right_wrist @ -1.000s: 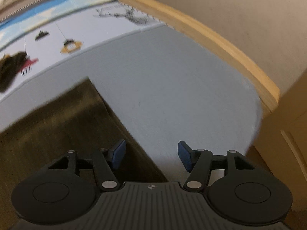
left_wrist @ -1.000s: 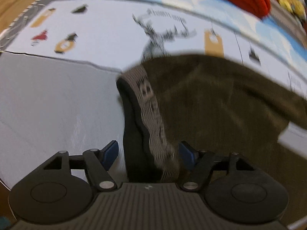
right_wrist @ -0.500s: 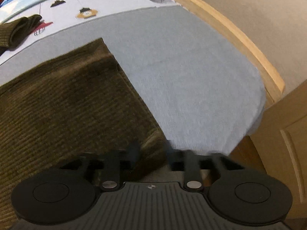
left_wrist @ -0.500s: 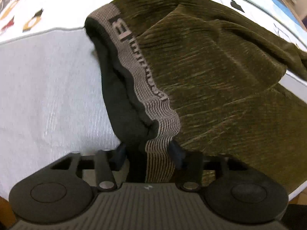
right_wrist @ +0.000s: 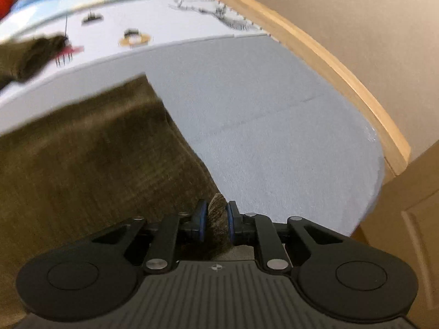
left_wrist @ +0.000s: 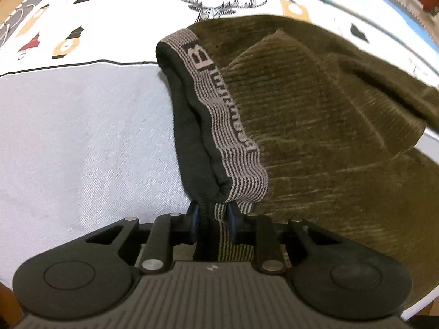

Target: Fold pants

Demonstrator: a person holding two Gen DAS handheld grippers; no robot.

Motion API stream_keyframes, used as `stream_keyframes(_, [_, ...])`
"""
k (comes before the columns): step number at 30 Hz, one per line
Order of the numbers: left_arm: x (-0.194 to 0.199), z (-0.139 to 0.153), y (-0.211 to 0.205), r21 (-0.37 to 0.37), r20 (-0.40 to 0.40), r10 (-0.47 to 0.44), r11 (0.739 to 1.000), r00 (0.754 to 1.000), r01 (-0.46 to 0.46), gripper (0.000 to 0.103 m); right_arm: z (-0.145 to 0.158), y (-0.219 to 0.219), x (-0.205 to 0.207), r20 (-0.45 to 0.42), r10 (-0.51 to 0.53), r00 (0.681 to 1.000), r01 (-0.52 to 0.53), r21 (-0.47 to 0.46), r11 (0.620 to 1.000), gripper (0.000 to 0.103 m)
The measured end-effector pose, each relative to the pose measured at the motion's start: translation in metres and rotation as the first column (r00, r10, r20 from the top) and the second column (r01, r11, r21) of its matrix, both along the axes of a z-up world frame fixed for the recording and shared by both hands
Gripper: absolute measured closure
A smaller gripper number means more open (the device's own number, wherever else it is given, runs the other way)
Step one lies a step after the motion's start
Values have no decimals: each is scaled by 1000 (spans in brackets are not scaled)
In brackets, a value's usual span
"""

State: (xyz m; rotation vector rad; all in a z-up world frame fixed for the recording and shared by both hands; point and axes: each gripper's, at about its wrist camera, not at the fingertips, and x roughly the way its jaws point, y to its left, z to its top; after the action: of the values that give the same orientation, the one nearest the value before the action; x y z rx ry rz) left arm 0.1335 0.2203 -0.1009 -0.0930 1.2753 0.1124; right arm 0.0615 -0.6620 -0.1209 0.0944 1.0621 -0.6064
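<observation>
- At the far left of the left wrist view lies bare grey bedsheet (left_wrist: pixel 82 137), with a white printed cover (left_wrist: pixel 115 27) of small birds and a stag across the top of the frame.
- Centre frame — the left gripper (left_wrist: pixel 211 216) is clamped on the striped waistband (left_wrist: pixel 219 109) of the olive pants (left_wrist: pixel 315 126), blue pads pinching the elastic where it bunches at lower centre.
- The waistband runs up from the jaws toward upper centre; the ribbed fabric spreads to the right edge, rumpled, one fold lapping over another.
- Over to the right wrist view: the pants (right_wrist: pixel 90 164) fill the lower left, their straight edge running diagonally down to the jaws.
- Lower centre, the right gripper (right_wrist: pixel 215 220) is closed on a corner of that cloth — a tuft pokes up between the blue pads.
- Right of it is open sheet, then a wooden bed frame (right_wrist: pixel 343 71) curving down the right side against a beige wall.
- Judgement: both ends are held, so this looks like the lift-and-carry of a fold. To do it well, keep both grips firm, raise the two hands level so the cloth hangs taut, and lay edge on edge — slack in the middle would drag in a crease.
</observation>
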Motion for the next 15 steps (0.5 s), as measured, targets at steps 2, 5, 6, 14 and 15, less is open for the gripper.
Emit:
stream_keyframes(2, [1, -1, -6, 24, -18, -9, 1000, 1000, 10, 75, -1, -3, 1, -4, -32, 999, 32, 21, 999, 86])
stream_keyframes(5, [0, 10, -19, 106, -35, -38, 993, 999, 42, 70, -1, 1, 1, -19, -40, 999, 41, 20, 999, 81])
stream_keyframes(6, [-2, 17, -24, 139, -15, -43, 989, 999, 45, 69, 0, 5, 1, -26, -18, 1000, 18, 1, 1000, 79])
stream_keyframes(14, [-4, -1, -61, 37, -102, -222, 973, 970, 227, 70, 1, 19, -6, -23, 52, 998, -51, 58, 997, 54])
stream_keyframes(15, [-8, -8, -72, 99, -114, -299, 946, 947, 310, 69, -4, 23, -7, -49, 65, 997, -62, 52, 997, 54])
